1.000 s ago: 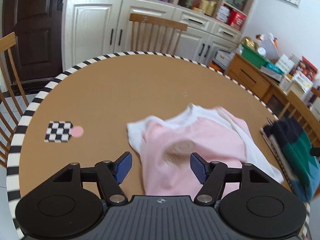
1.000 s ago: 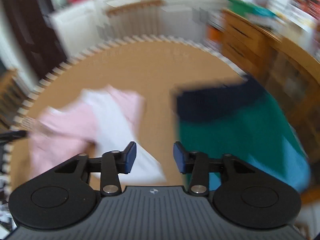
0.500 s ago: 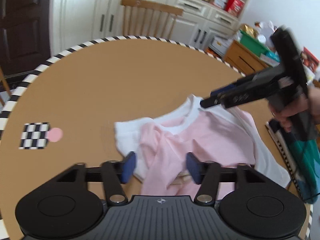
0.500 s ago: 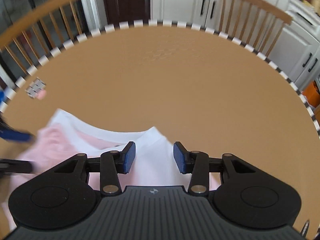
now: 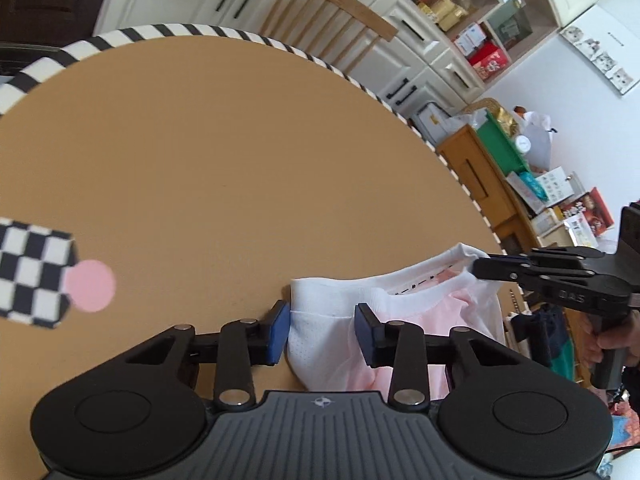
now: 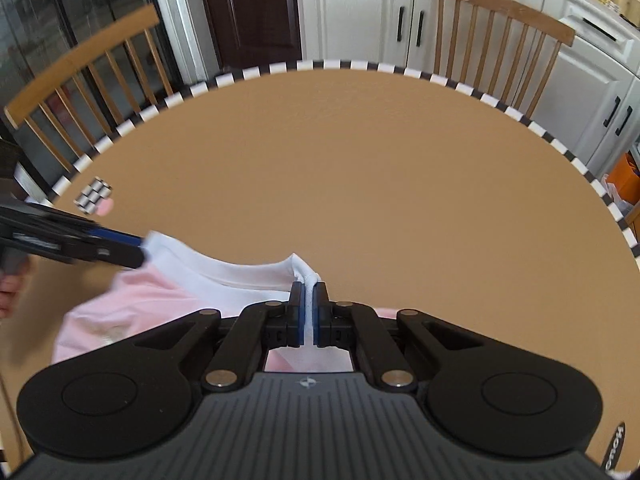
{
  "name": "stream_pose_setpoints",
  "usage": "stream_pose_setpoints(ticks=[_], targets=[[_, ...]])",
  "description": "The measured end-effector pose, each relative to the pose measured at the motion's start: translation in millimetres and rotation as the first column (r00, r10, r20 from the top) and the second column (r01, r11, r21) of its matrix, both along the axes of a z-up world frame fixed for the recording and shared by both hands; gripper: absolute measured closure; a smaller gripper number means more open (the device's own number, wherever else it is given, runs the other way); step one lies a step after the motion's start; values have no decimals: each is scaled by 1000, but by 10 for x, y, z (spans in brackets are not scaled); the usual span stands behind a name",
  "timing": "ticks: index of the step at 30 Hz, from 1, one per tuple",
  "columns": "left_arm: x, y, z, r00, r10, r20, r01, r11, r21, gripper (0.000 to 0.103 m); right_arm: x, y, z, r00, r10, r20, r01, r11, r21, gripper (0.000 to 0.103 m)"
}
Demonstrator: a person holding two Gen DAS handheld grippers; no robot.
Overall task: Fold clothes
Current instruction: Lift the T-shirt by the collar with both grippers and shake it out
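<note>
Well, the pink and white cotton T-shirt lies crumpled at the near side of the round tan worktop with its black-and-white striped rim, and both tools are at its collar end. The right gripper has its blue pads pressed nearly together, pinching a white fold of the shirt's neckband that sticks up just ahead of the tips. In the left wrist view that same gripper comes in from the right, gripped in a person's hand, its tip on the far white corner of the shirt. The left gripper stands wide apart, one blue pad at the white shoulder's outer edge and the other over the ribbed neckline, with the mesh-like white cloth between them; it has closed on nothing. Left of this gripper, a small black-and-white chequered marker with a pink dot sits flat on the worktop, well apart from the shirt. Beyond the worktop's far rim stands a wooden spindle-back chair before white cupboards.
</note>
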State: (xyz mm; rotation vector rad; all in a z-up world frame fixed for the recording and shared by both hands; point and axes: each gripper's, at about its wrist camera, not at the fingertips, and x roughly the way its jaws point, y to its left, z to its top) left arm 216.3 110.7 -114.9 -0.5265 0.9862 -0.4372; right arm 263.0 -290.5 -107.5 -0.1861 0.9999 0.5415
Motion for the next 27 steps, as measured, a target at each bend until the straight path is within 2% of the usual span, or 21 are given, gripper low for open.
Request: stream_pose_setpoints(ticks=[1,2,3,6,11,15,19,21,23,27], targets=[[42,-25,-44,1000,-7,-4,7,1000,-17,71,-44,-29,40,1000,-5,6,5,1000,3,100],[61,-38,-59,1000,-11,-4,11,999,-30,93,-96,-54,80,1000,-11,15,11,1000,2,100],[26,-20,-5,1000,-6,4,7,999,-36,97,-147,-79,119,1000,-18,25,18,1000,1,100],[-78,33,158,1000,8,30,-6,999,-52,97,-332,-134,246,998,-33,50,33,999,3,100],[-264,123,454,997,28,78,-22,997,-80,98,-787,-290,622,996,-41,83,36,998,58,100],[-625,135,1045,983,-9,185,19,998,-53,98,-1061,-333,1047,986,2,168,-18,996,91,100],[-1092,82,1631,963,-2,268,15,999,-48,98,-1413,-359,1474,965,43,257,-73,991,110,100],[-1411,43,2006,939,2,344,16,999,-51,98,-1706,-407,1767,947,59,314,-106,985,134,100],[-1771,-62,2429,901,7,435,25,997,-68,98,-2113,-472,2134,910,84,406,-153,978,140,100],[-2378,-312,3291,791,23,612,35,996,-82,98,-2874,-620,2963,797,123,592,-251,958,138,100]])
